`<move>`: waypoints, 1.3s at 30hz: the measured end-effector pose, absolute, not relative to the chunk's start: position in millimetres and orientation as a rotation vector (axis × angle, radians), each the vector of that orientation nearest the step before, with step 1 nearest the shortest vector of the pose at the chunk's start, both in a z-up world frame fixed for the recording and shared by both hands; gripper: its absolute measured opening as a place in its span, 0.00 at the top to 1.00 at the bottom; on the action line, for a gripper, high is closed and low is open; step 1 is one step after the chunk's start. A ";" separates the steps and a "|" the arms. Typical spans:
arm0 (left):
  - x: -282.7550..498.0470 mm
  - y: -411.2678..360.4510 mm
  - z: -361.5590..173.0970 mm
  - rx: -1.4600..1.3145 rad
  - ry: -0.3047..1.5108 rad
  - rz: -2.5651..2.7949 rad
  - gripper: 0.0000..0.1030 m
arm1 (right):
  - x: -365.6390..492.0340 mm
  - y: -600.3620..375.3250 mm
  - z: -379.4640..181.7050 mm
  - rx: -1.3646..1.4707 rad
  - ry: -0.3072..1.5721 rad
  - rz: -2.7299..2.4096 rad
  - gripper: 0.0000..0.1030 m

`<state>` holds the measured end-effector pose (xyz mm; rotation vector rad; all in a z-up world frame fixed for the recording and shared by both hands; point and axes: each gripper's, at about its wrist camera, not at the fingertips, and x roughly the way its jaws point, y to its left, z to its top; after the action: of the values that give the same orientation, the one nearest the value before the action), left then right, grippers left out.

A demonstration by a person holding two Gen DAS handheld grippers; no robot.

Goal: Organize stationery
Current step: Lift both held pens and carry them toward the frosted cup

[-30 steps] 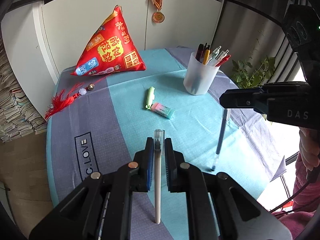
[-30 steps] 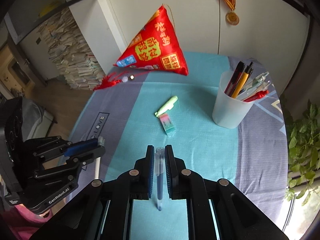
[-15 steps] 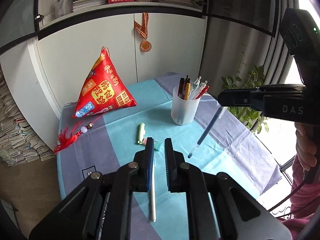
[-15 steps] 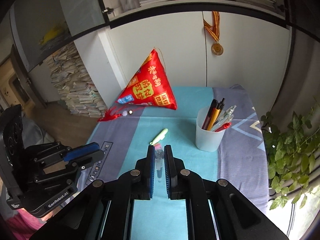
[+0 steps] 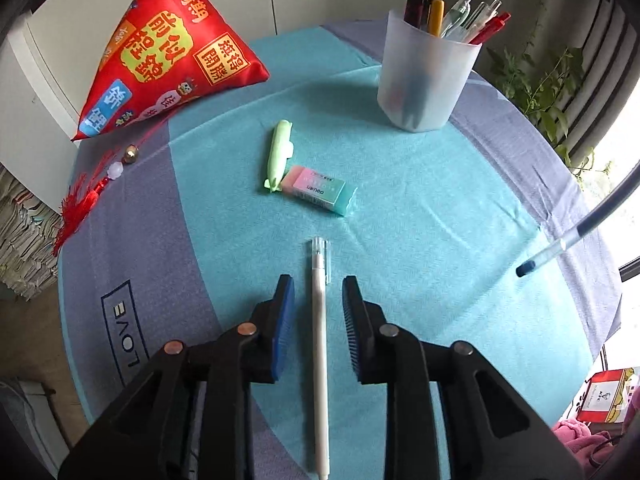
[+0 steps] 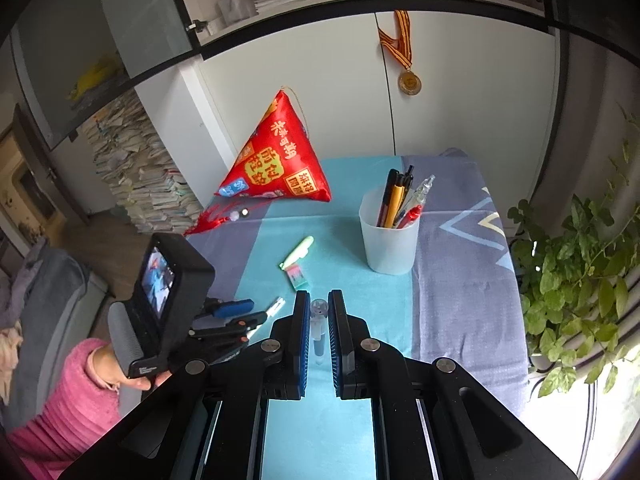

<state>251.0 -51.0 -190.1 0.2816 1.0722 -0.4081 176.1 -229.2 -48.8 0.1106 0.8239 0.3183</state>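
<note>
white pen (image 5: pixel 319 344), clamped earlier, now lies free between the just-opened left tool (image 5: pixel 319 300).

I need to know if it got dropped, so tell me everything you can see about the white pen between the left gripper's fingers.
The white pen is slim, with a matte white barrel and a clear cap with a clip at its far end. It lies flat on the teal tablecloth, pointing away toward the eraser. The left gripper has just been opening; its blue-padded fingers stand on either side, apart from the pen and not pressing it.
</note>
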 end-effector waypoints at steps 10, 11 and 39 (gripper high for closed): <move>266.8 -64.7 -201.5 0.299 1.091 -0.382 0.68 | 179.3 -245.2 -53.5 0.147 0.824 0.316 0.91; 268.5 -64.2 -201.5 0.295 1.093 -0.381 0.67 | 179.7 -245.6 -53.8 0.148 0.824 0.319 0.91; 207.3 -64.3 -75.0 0.220 0.746 -0.494 0.95 | 190.2 -258.6 -23.7 0.176 0.742 0.276 0.91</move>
<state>207.3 -64.3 -75.0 0.2198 0.7459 -0.4945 190.2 -258.6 -23.7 0.1760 0.7419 0.2764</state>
